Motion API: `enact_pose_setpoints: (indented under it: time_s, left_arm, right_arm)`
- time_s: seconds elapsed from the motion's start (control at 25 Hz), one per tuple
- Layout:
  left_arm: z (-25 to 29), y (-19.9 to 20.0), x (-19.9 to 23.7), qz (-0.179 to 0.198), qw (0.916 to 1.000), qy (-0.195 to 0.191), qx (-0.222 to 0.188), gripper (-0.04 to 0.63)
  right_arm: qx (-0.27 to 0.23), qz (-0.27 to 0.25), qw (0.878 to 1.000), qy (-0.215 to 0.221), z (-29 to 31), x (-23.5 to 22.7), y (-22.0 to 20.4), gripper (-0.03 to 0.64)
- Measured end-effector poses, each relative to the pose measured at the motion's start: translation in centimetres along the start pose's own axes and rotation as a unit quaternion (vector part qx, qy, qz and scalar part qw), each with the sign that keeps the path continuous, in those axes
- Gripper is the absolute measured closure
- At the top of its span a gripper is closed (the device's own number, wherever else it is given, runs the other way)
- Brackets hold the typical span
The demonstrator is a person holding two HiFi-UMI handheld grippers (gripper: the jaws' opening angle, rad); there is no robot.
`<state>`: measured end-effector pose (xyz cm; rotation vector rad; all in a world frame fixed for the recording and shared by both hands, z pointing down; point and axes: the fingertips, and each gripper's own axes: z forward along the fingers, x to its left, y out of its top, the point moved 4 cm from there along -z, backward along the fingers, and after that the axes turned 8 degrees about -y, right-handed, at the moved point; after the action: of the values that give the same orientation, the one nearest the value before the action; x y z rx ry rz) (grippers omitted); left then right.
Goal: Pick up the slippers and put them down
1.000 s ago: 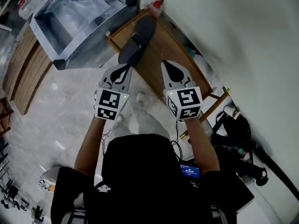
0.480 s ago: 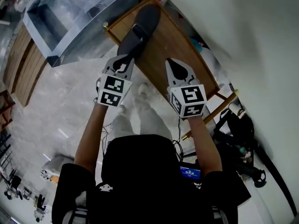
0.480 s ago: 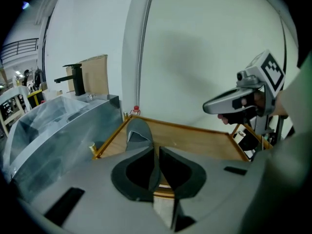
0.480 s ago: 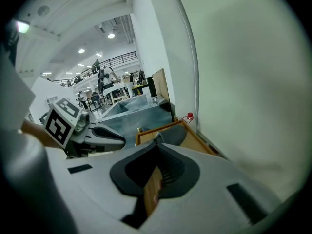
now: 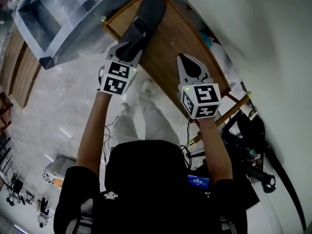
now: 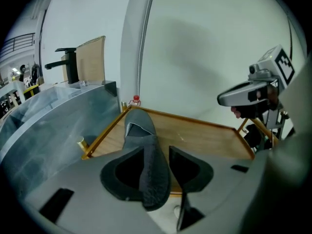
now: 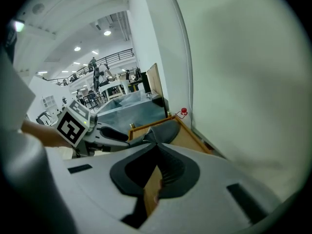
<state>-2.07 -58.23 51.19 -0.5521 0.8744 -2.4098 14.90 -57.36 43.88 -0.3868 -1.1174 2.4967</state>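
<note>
Slipper [image 5: 146, 18] already down on the far table [image 5: 175, 38] — left gripper [image 5: 127, 48] jaws opening around its heel; right gripper [image 5: 184, 58] pressed together, empty.

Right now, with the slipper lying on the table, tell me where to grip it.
Probably best: grip the slipper at its near end, coming from the near edge of the table, jaws across its width. It lies flat, running lengthwise away from you. The left gripper, jaws opening, has that end between them.
</note>
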Motion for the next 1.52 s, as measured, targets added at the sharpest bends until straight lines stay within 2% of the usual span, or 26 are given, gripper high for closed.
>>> enact_pose_setpoints:
  time_s: [0.32, 0.8, 1.16, 1.52]
  left_arm:
    - [2.6, -0.4, 1.4, 0.040, 0.9984, 0.025, 0.029, 0.436]
    - [4.5, -1.3, 2.7, 0.043, 0.9972, 0.043, 0.042, 0.439]
    - [4.3, -1.2, 2.3, 0.054, 0.9973, 0.037, 0.033, 0.551]
    - [2.8, -0.5, 2.0, 0.045, 0.9983, 0.034, 0.012, 0.568]
  right_arm:
    - [0.009, 0.005, 1.000, 0.001, 1.3, -0.3, -1.0, 0.618]
    - [0.031, 0.006, 0.999, 0.002, 2.3, -0.4, -2.9, 0.618]
    - [0.031, 0.010, 0.999, -0.001, 2.2, 0.0, -2.7, 0.620]
    - [0.033, 0.005, 0.999, -0.002, 1.7, 0.6, -2.2, 0.618]
